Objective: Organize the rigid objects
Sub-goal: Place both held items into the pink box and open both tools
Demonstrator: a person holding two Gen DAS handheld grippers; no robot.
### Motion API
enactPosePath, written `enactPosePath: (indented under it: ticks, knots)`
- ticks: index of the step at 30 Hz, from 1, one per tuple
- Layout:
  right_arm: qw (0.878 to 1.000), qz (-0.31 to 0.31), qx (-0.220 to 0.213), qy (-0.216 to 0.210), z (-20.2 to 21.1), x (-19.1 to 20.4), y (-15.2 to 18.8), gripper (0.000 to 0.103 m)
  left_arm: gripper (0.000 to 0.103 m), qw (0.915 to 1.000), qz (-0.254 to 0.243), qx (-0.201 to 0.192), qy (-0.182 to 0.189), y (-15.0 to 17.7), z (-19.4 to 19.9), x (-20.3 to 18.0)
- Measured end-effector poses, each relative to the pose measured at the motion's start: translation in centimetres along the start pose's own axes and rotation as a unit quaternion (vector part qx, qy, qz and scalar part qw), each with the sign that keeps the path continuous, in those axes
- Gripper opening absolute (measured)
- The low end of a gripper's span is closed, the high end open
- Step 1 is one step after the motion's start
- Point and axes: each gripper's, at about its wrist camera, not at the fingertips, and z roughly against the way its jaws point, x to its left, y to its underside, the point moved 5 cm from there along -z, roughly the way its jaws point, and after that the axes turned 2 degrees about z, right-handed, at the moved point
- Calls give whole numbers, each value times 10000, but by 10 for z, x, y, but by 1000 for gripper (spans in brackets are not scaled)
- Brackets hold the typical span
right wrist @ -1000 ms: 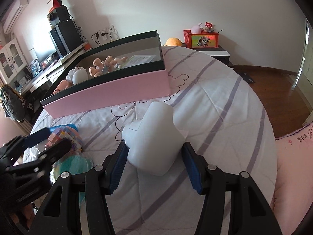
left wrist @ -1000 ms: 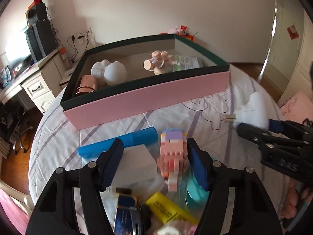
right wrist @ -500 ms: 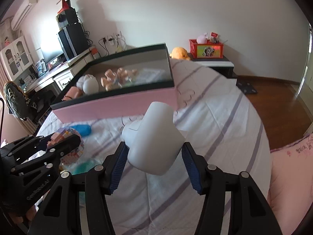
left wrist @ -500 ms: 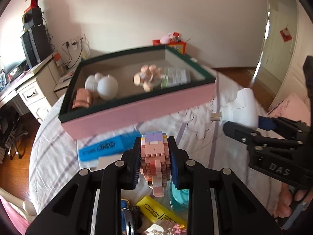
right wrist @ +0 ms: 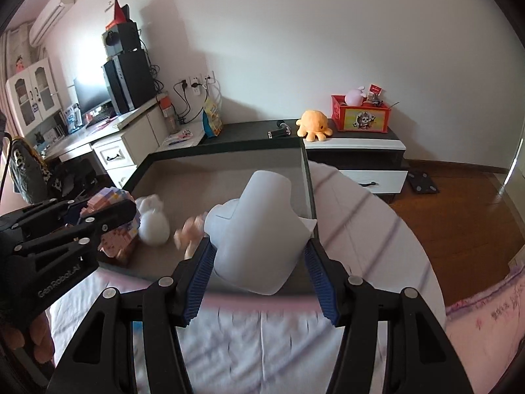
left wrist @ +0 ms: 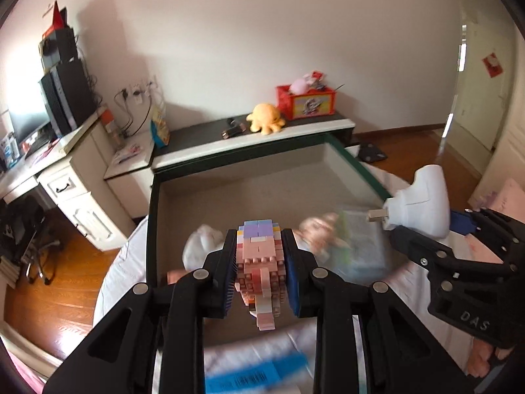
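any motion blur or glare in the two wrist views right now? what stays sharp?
Left wrist view: block figure sharp in the left claw; box contents and blue item below are smeared; doorway at right is blown out. Right wrist view: white plug-like object sharp in the right claw; pink box edge and bedsheet blurred; strong fisheye bending at the edges.

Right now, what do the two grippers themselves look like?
Both are matte black, angular frames with silver screws and ribbed blue pads. The left gripper reads "GenRobot.AI" on its side; the right gripper reads "DAS". No cables or sleeves show.
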Motion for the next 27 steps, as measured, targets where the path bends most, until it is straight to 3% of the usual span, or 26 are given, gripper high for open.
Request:
enactPosePath:
  ticks: [6, 10, 13, 15, 17, 19, 22, 25, 27]
  knots:
    - [9986, -56, 514, 94, -61, -5, -20, 58, 26, 9984, 72, 563, -51, -9, -60, 8]
    - [9966, -64, 811, 119, -87, -4, -19, 59, 28, 9979, 28, 628, -142, -11, -74, 6]
    - [9971, -38, 742, 166, -91, -5, -17, 61, 30, 9980, 103, 597, -178, -9, -73, 6]
    - [9978, -72, 656, 50, -86, -5, -16, 73, 45, 9984, 164, 521, -170, -8, -65, 7]
    - [9989, -101, 462, -16, -75, -5, -17, 76, 68, 9987, 268, 303, -301, -8, -50, 14]
    - [9996, -104, 271, 24, -60, -6, -18, 80, 83, 9985, 362, 95, -406, -6, -32, 18]
    - [9998, -161, -17, 153, -26, -7, -13, 80, 89, 9967, 504, -319, -553, 1, 8, 24]
    - [9988, -225, -371, 245, 15, -6, -4, 80, 103, 9929, 632, -779, -631, 15, 56, 24]
    - [9975, -169, -591, 341, 41, -1, 2, 82, 103, 9885, 620, -1145, -772, 28, 91, 19]
